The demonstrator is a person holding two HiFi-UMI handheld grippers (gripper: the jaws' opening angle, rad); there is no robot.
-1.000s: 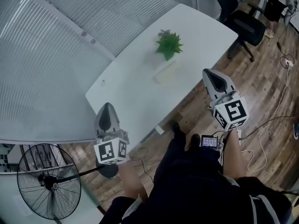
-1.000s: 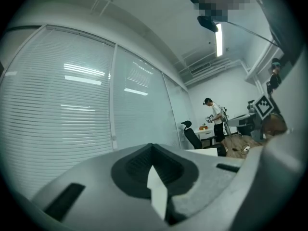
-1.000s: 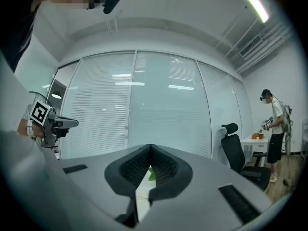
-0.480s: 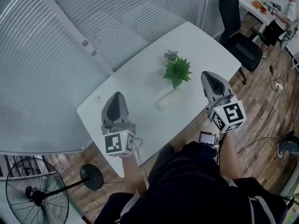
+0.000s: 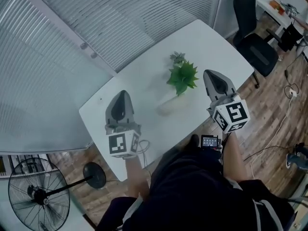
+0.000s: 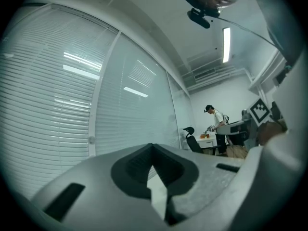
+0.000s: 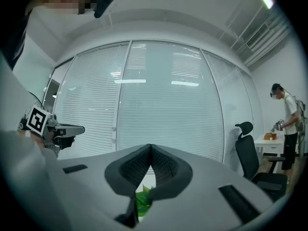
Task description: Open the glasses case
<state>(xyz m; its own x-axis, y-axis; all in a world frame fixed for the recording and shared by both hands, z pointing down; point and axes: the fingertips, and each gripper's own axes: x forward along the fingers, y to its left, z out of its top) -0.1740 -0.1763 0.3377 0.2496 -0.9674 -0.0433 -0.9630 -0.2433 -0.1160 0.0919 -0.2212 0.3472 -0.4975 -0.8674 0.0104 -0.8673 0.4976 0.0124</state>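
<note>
The glasses case (image 5: pixel 169 103) is a pale oblong lying on the white table (image 5: pixel 144 81), just in front of a green plant; it looks closed but is blurred. My left gripper (image 5: pixel 121 94) hovers over the table's near left part, to the left of the case, with its jaws together and nothing between them (image 6: pixel 153 147). Off to the case's right, my right gripper (image 5: pixel 210 73) is over the near edge beside the plant, also shut and empty (image 7: pixel 150 147). Both point level toward the glass wall. Neither touches the case.
A leafy potted plant (image 5: pixel 183 76) stands behind the case, with a smaller one (image 5: pixel 177 57) further back. A blinds-covered glass wall (image 5: pixel 96 23) runs behind the table. An office chair (image 5: pixel 255 42) is at right, a standing fan (image 5: pixel 36 191) at lower left. A person (image 7: pixel 288 114) stands at a far desk.
The person has stepped up to the table. Both grippers, earlier over the floor short of the table, now reach over its near edge on either side of the case. Jaws stayed shut.
</note>
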